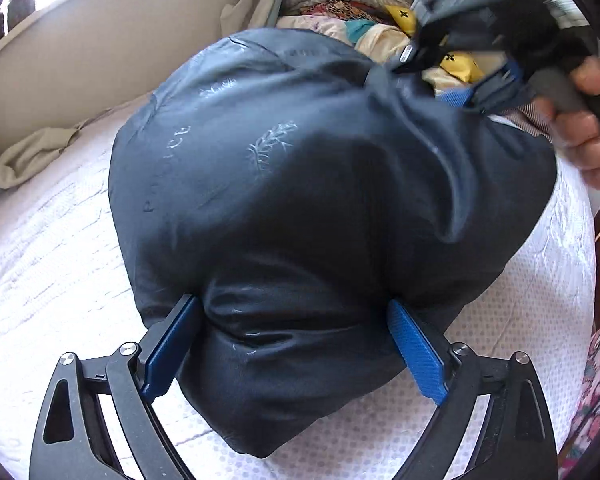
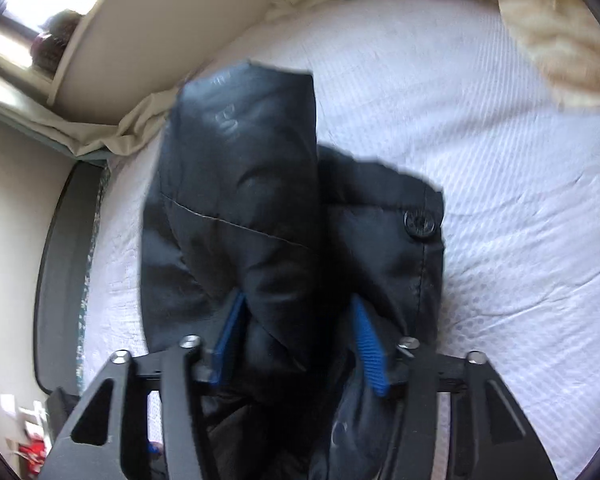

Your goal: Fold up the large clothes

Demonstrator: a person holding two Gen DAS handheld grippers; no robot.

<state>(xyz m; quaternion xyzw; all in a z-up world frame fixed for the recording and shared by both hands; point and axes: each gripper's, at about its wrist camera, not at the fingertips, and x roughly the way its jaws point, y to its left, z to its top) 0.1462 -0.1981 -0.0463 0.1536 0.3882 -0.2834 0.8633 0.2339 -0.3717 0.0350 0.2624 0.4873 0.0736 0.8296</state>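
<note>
The dark puffer jacket [image 1: 300, 208] is showing a smooth, faintly glossy padded cloth with a shiny plastic-looking button [image 2: 419, 223]. The white bedcover [image 1: 48, 264] is looking matt and quilted, while ribbed blue pads [image 1: 416, 348] are lining the matt black grippers.

Jacket [image 1: 300, 208]: on bed [image 1: 52, 264], bunched, mid-mattress.
Left gripper [image 1: 296, 344]: near end of jacket, between fingers.
Right gripper [image 2: 300, 344]: far right end of jacket, between fingers.
Clothes pile [image 1: 340, 4]: behind jacket.
Sheet [image 1: 28, 152]: left, against wall.
</note>
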